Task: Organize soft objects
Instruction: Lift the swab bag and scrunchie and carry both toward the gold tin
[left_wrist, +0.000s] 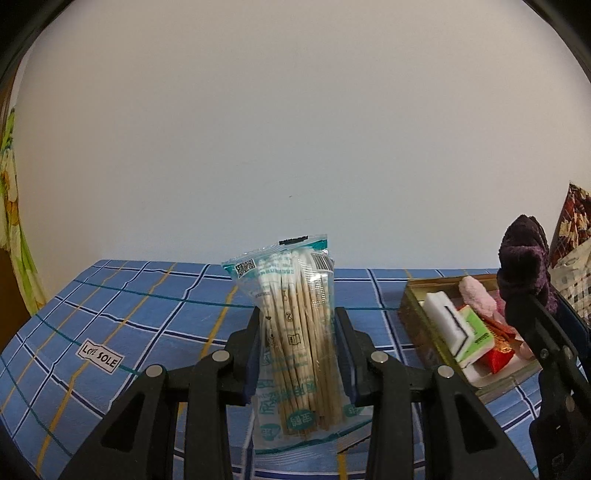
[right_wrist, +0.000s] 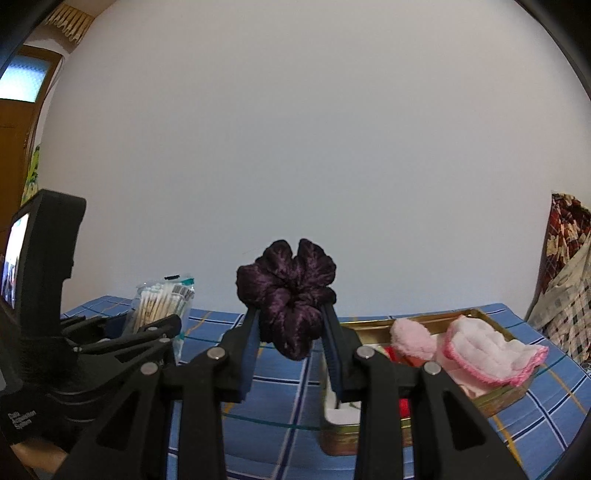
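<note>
On my left wrist feed, the left hand-held gripper (left_wrist: 297, 332) is clamped narrowly on a clear pack of cotton swabs (left_wrist: 295, 332), holding it upright and clear of the bench (left_wrist: 110, 314), which is covered in a blue checked cloth. A small label reading "LOVE SOLE" (left_wrist: 99, 356) lies on the cloth at about 9 o'clock from the pack. At 3 o'clock sits a gold tin box (left_wrist: 413, 314) holding a white and green sponge (left_wrist: 458, 332), a red packet (left_wrist: 498, 354) and something pink and fluffy (left_wrist: 476, 295).

On my right wrist feed, the right hand-held gripper (right_wrist: 291, 325) has its two fingers pressed in on a dark purple velvet scrunchie (right_wrist: 288, 295), which bulges out above and below them, lifted off the bench. At 4 o'clock from it, the tin box (right_wrist: 498, 398) also holds a pink-edged white cloth (right_wrist: 495, 350) beside the pink fluffy piece (right_wrist: 410, 336). The other gripper with its swab pack (right_wrist: 162, 302) shows at 9 o'clock, just beside mine. A patterned fabric (right_wrist: 565, 258) hangs at the far 3 o'clock edge.
</note>
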